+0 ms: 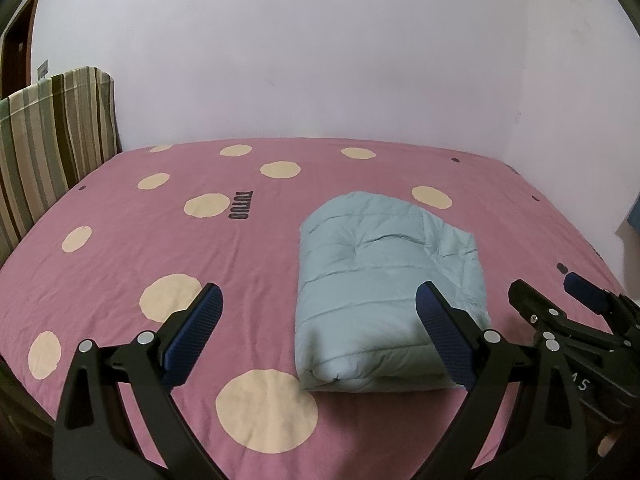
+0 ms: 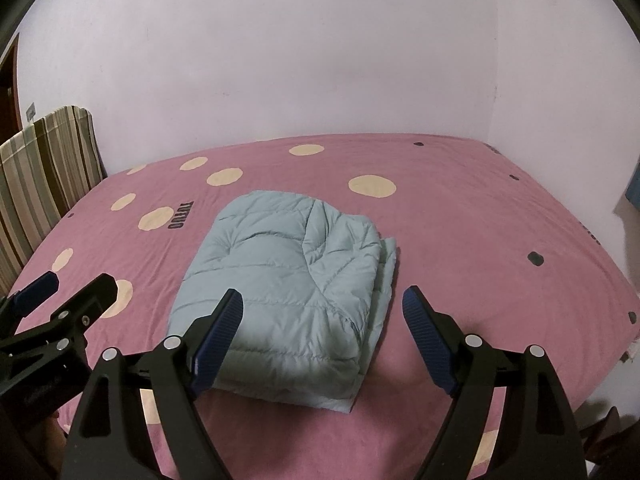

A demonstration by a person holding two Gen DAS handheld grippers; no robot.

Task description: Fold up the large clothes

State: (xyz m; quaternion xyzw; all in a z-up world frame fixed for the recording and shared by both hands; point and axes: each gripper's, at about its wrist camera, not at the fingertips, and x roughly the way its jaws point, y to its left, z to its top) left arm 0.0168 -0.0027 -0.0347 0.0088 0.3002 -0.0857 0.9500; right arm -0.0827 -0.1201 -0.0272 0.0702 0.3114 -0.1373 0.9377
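Note:
A pale blue quilted puffer jacket point(image 1: 384, 288) lies folded into a compact rectangle on the pink bed; it also shows in the right wrist view point(image 2: 288, 292). My left gripper point(image 1: 320, 304) is open and empty, held above the jacket's near left part. My right gripper point(image 2: 324, 308) is open and empty, held above the jacket's near right edge. The right gripper also shows at the right of the left wrist view point(image 1: 548, 292), and the left gripper at the left of the right wrist view point(image 2: 76, 284). Neither touches the jacket.
The bed point(image 1: 120, 216) has a pink sheet with cream dots and dark lettering. A striped cushion point(image 1: 52, 136) leans at the far left by a dark door. White walls stand behind and to the right. The bed's near edge lies just below the grippers.

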